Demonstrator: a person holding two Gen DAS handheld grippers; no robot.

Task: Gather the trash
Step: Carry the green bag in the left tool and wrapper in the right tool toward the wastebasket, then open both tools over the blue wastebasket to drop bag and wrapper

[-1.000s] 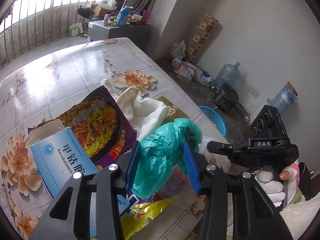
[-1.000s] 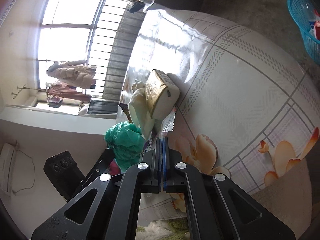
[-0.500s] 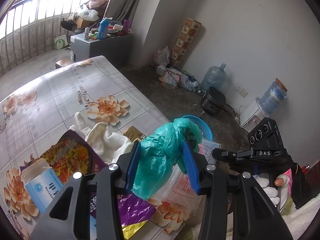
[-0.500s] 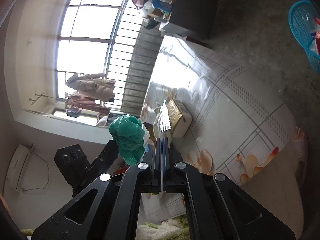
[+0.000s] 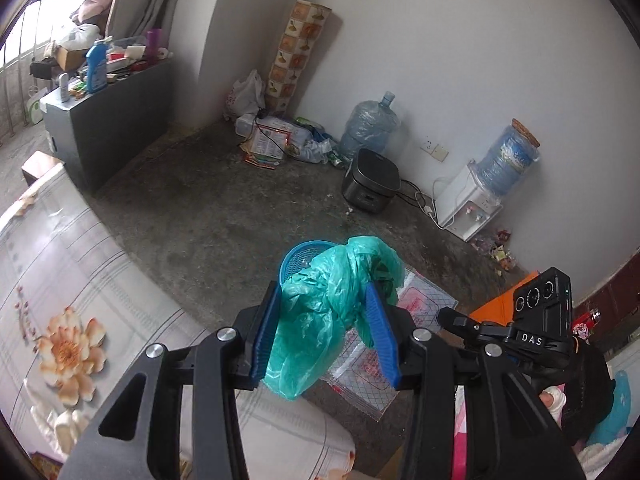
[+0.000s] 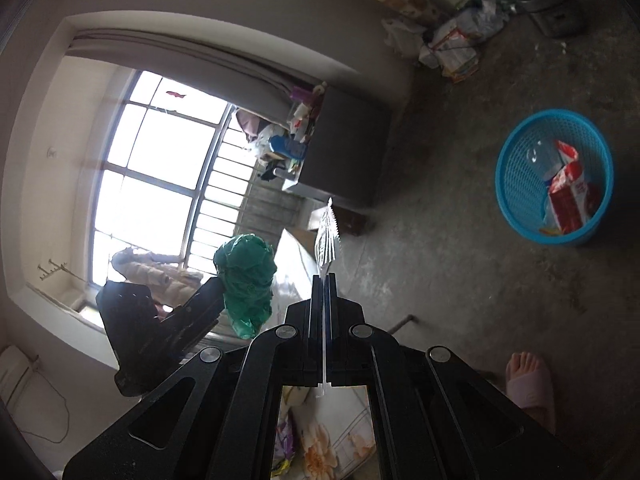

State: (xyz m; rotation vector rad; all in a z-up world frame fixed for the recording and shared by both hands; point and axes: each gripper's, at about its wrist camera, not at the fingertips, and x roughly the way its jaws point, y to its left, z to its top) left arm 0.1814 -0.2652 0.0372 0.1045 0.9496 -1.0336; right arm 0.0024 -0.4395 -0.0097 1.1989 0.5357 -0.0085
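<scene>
Green plastic bag (image 5: 320,316) clamped in left claw (image 5: 326,332); right claw (image 6: 323,280) pinching clear wrapper (image 6: 327,236).

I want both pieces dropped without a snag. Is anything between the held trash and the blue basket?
Nothing visible. The green bag in the left gripper hangs in front of the basket. From the wrapper in the right gripper, only bare floor lies toward the basket, whose mouth is open.

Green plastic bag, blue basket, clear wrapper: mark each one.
green plastic bag (image 5: 320,320), left wrist view, crumpled middle between the pads.
blue basket (image 6: 510,184), right wrist view, left mesh wall.
clear wrapper (image 6: 327,236), right wrist view, serrated end above the fingertips.
</scene>
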